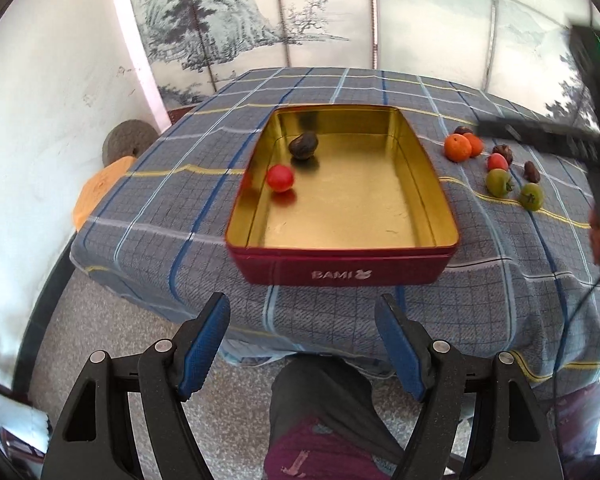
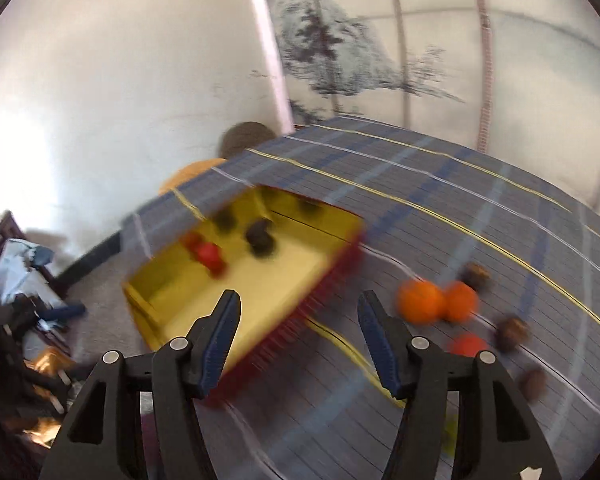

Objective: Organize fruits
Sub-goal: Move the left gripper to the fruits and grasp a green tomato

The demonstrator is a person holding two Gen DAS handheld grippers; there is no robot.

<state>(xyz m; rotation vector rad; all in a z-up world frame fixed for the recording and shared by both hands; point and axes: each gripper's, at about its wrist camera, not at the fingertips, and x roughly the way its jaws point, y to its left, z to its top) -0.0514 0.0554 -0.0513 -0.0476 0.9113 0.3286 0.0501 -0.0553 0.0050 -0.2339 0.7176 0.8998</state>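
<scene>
My table (image 1: 204, 200), blue plaid cloth: red tin (image 1: 342, 270) at centre; to its right two oranges (image 1: 458, 147), red tomato (image 1: 497, 162), two green tomatoes (image 1: 499, 182), dark walnuts (image 1: 532, 172) lying loose.

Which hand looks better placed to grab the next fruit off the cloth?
Probably the right hand-held gripper: open, empty, hovering beside the oranges. The left hand-held gripper, open too, is back off the table's near edge, facing the tin.

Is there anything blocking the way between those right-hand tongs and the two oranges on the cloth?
Nothing visible. The right tongs are open and empty above the checked cloth, and only bare cloth lies between them and the two oranges. The red tin sits off to the other side.
</scene>
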